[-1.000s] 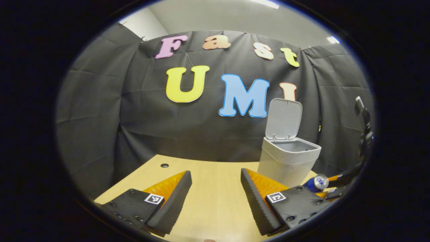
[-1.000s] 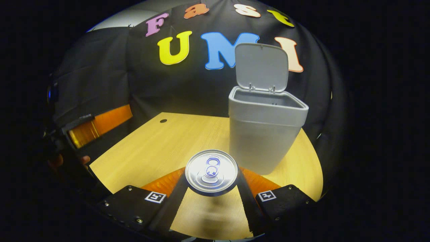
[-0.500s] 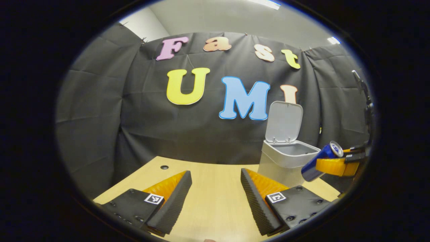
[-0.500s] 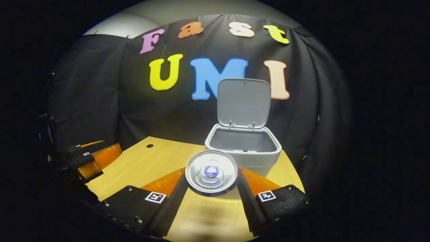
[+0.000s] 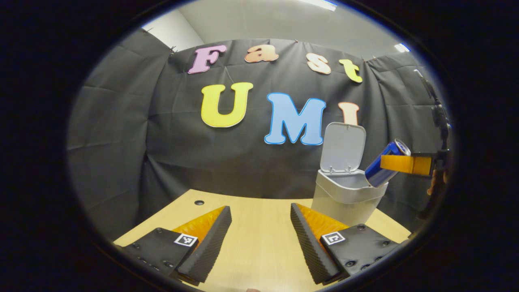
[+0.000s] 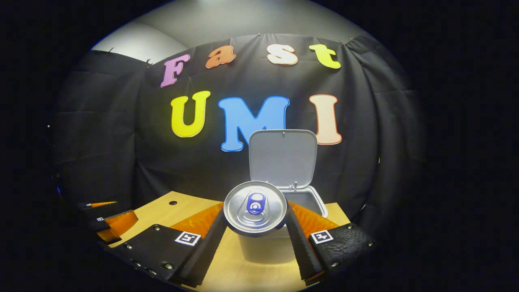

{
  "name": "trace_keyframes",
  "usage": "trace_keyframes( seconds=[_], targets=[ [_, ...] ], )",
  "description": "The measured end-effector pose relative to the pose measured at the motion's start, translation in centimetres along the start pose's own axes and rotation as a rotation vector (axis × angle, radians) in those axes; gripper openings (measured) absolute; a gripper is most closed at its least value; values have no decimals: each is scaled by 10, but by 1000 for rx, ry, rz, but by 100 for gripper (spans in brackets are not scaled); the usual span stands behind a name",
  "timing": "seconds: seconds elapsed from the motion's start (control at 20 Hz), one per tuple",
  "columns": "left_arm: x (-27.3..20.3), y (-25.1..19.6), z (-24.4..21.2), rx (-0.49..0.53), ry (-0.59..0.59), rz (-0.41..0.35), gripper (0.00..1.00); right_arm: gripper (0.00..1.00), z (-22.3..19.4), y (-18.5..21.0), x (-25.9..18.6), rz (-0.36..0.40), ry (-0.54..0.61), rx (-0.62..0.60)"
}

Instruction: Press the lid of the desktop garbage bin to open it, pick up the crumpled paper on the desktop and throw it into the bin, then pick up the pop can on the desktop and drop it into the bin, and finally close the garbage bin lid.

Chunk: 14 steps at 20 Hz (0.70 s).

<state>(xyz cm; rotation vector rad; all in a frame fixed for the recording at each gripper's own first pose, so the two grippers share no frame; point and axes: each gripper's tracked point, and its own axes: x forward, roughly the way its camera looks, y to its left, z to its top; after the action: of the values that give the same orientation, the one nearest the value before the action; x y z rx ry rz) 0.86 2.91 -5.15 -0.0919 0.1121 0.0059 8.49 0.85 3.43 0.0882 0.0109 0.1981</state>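
One garbage bin (image 6: 312, 202) with its one lid (image 6: 282, 156) raised stands ahead of the right gripper (image 6: 255, 227). One pop can (image 6: 255, 207) sits between that gripper's two fingers. One wooden table (image 5: 259, 239) lies below the left gripper (image 5: 259, 239).

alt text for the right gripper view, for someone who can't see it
The right gripper holds a pop can end-on, its silver top facing the camera, in front of the open grey garbage bin. The bin's lid stands upright, and the wooden table lies below.
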Motion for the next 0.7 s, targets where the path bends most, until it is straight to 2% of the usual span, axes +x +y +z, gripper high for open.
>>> trace_keyframes(
  seconds=[0.25,0.7],
  targets=[
    [1,-5,6,6,-10,-3,96,83,6,-21,38,-34,-11,-21],
    [-8,-2,2,6,4,22,96,83,-25,-53,90,-84,107,-26]
  ],
)
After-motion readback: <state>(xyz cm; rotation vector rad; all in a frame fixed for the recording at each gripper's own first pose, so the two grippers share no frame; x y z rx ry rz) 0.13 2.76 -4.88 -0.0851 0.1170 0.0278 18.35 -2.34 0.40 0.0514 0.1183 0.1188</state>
